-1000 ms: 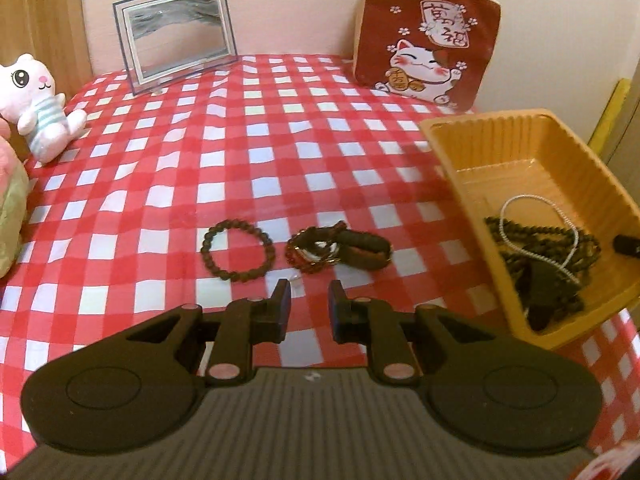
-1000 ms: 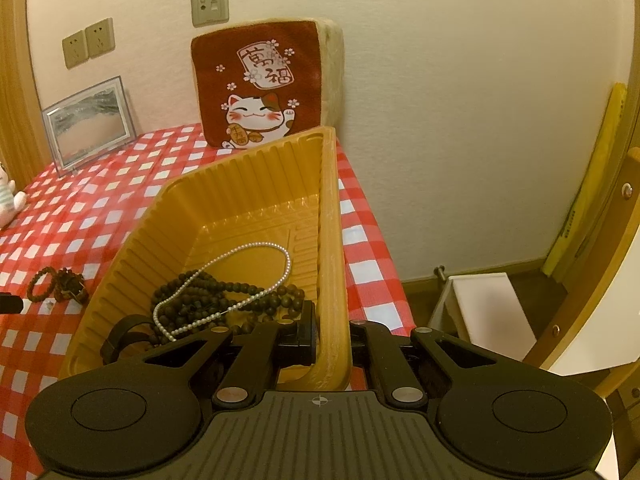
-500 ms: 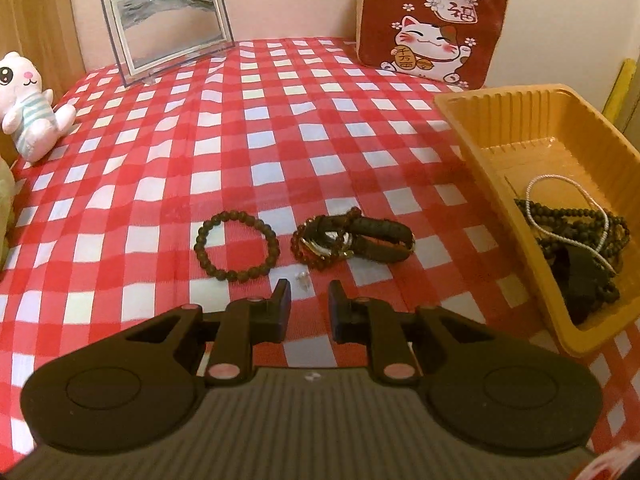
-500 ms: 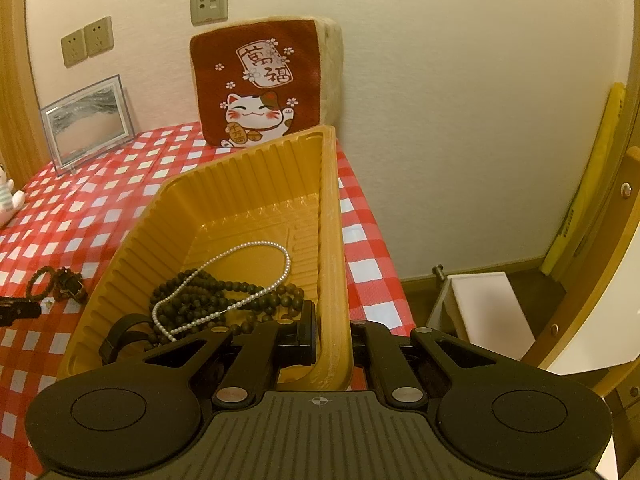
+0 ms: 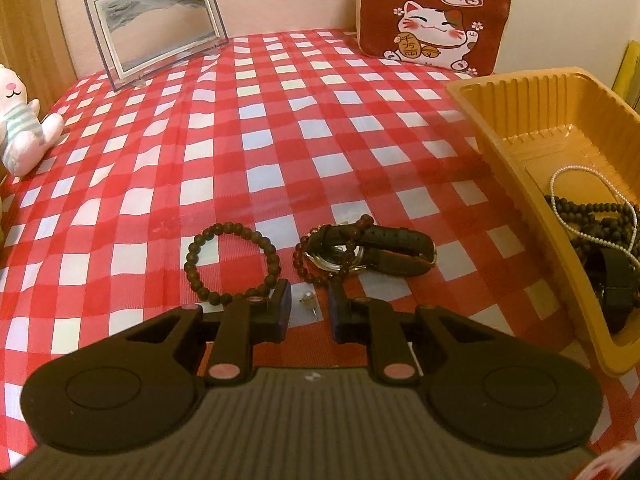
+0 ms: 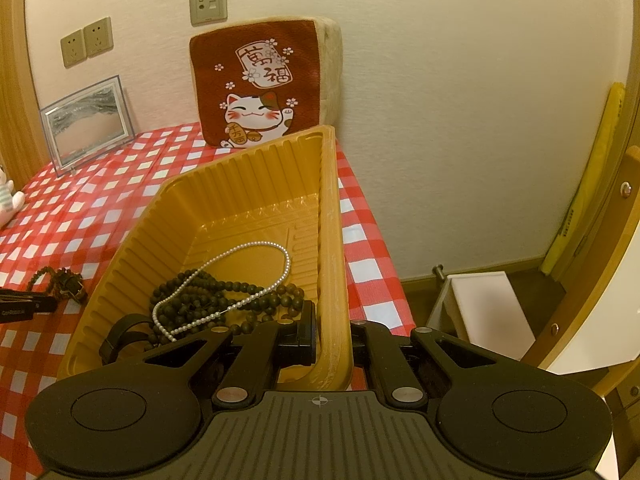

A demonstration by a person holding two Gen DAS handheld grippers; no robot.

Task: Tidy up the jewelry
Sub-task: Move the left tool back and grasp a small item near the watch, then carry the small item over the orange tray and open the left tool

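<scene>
Closer now, my left gripper (image 5: 309, 306) hung open over a stud (image 5: 307, 298) at lower centre, bracelets (image 5: 232, 261) just above; my right gripper (image 6: 333, 334) clamped the tray (image 6: 334, 240) wall.

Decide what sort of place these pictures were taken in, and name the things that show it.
Probably a room in a home: a table under a red-and-white checked cloth, a red lucky-cat cushion against the wall, and a white plush cat toy at the table's edge.
</scene>
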